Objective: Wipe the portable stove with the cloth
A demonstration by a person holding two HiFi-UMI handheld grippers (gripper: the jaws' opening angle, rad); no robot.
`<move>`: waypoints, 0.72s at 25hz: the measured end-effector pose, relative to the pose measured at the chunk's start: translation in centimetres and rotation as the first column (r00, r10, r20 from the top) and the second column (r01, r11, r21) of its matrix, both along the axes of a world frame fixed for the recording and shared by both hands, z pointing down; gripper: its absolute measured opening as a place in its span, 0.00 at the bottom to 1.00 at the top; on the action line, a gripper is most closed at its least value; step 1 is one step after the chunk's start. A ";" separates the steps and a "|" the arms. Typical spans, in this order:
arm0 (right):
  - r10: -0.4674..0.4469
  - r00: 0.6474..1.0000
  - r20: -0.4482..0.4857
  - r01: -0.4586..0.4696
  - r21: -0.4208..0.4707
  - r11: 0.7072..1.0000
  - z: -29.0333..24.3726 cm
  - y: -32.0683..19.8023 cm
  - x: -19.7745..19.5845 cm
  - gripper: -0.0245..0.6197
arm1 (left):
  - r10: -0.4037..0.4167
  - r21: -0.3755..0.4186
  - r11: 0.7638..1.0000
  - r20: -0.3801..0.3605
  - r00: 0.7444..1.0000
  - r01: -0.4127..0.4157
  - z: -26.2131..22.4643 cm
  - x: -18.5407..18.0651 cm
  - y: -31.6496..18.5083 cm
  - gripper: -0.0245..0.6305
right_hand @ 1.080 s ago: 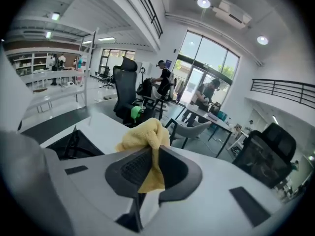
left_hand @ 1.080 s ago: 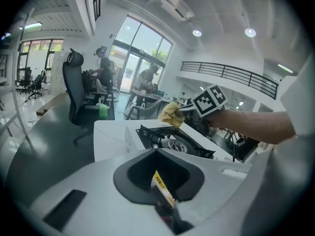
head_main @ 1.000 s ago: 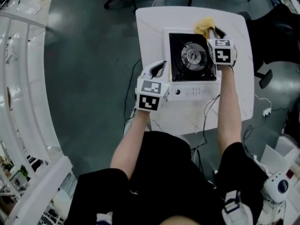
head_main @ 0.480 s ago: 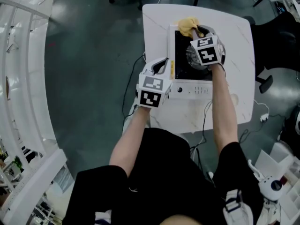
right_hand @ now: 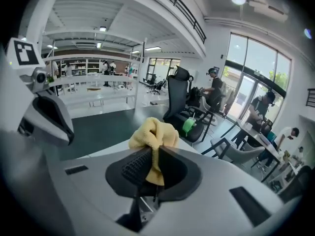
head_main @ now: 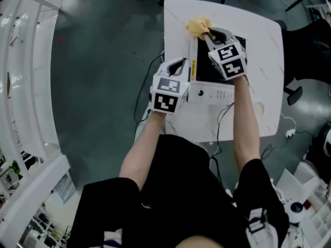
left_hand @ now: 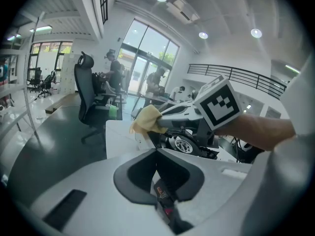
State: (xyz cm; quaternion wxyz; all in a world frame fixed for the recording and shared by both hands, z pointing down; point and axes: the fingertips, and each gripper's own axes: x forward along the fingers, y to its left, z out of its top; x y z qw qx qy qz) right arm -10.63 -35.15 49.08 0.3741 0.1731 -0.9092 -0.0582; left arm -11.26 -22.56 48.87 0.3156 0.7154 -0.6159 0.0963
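White table (head_main: 266,50) on grey floor (head_main: 103,61), portable stove (head_main: 209,92) on its top.

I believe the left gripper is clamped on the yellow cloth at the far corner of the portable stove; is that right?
Not quite: the right gripper is clamped on the yellow cloth, as the right gripper view shows; the left gripper is shut on nothing. The cloth is indeed at the far corner of the portable stove.
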 end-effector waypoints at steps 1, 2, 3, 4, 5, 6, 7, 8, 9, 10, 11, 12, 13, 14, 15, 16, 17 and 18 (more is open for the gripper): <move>-0.022 0.999 -0.024 0.022 -0.007 1.000 0.7 0.8 0.3 0.09 | 0.001 0.002 1.000 0.000 1.000 -0.001 0.0 0.2 0.1 0.03; -0.043 0.998 -0.044 0.042 -0.015 0.999 1.4 1.6 0.7 0.09 | 0.002 0.003 1.000 0.000 1.000 -0.002 -0.1 0.5 0.2 0.03; -0.058 0.997 -0.060 0.057 -0.025 0.998 2.0 2.3 1.1 0.09 | 0.003 0.004 1.000 0.000 1.000 -0.003 -0.1 0.7 0.3 0.03; -0.069 0.995 -0.071 0.066 -0.037 0.997 2.7 3.0 1.4 0.09 | 0.004 0.005 1.000 0.002 1.000 -0.004 -0.2 0.8 0.4 0.03; -0.076 0.994 -0.078 0.072 -0.052 0.996 3.3 3.7 1.8 0.09 | 0.005 0.007 1.000 0.004 1.000 -0.005 -0.2 0.9 0.6 0.03; -0.082 0.993 -0.081 0.076 -0.068 0.995 3.8 4.3 2.1 0.09 | 0.005 0.008 1.000 0.006 1.000 -0.005 -0.3 1.0 0.7 0.03; -0.088 0.993 -0.082 0.082 -0.082 0.993 4.2 5.0 2.4 0.09 | 0.005 0.008 1.000 0.007 1.000 -0.005 -0.3 1.0 0.8 0.03; -0.097 0.992 -0.082 0.089 -0.091 0.992 4.4 5.7 2.6 0.09 | 0.005 0.007 1.000 0.009 1.000 -0.005 -0.4 1.1 1.0 0.03; -0.107 0.991 -0.081 0.099 -0.097 0.990 4.5 6.3 2.8 0.09 | 0.005 0.006 1.000 0.011 1.000 -0.005 -0.4 1.2 1.1 0.03; -0.118 0.990 -0.081 0.109 -0.103 0.989 4.4 6.8 3.0 0.09 | 0.005 0.007 1.000 0.013 1.000 -0.005 -0.5 1.3 1.2 0.03; -0.128 0.988 -0.082 0.119 -0.108 0.987 4.4 7.3 3.1 0.09 | 0.004 0.008 1.000 0.013 1.000 -0.005 -0.6 1.4 1.3 0.03; -0.137 0.987 -0.082 0.127 -0.113 0.985 4.3 7.8 3.2 0.09 | 0.004 0.010 1.000 0.014 1.000 -0.004 -0.7 1.4 1.4 0.03; -0.142 0.987 -0.081 0.132 -0.118 0.984 4.2 8.2 3.3 0.09 | 0.003 0.011 1.000 0.015 1.000 -0.004 -0.8 1.5 1.5 0.03; -0.145 0.986 -0.078 0.135 -0.124 0.983 4.1 8.6 3.5 0.09 | 0.003 0.012 1.000 0.015 1.000 -0.004 -0.9 1.7 1.7 0.03; -0.147 0.986 -0.074 0.137 -0.129 0.982 3.9 9.0 3.6 0.09 | 0.004 0.014 1.000 0.015 1.000 -0.004 -1.0 1.9 1.8 0.03; -0.146 0.987 -0.067 0.136 -0.135 0.981 3.8 9.4 3.8 0.09 | 0.005 0.015 1.000 0.015 1.000 -0.005 -1.1 2.1 1.9 0.03; -0.143 0.988 -0.057 0.134 -0.141 0.981 3.6 9.7 3.9 0.09 | 0.005 0.017 1.000 0.015 1.000 -0.006 -1.1 2.2 1.9 0.03; -0.138 0.989 -0.044 0.130 -0.149 0.980 3.5 10.0 4.0 0.09 | 0.005 0.018 1.000 0.015 1.000 -0.005 -1.1 2.4 2.0 0.03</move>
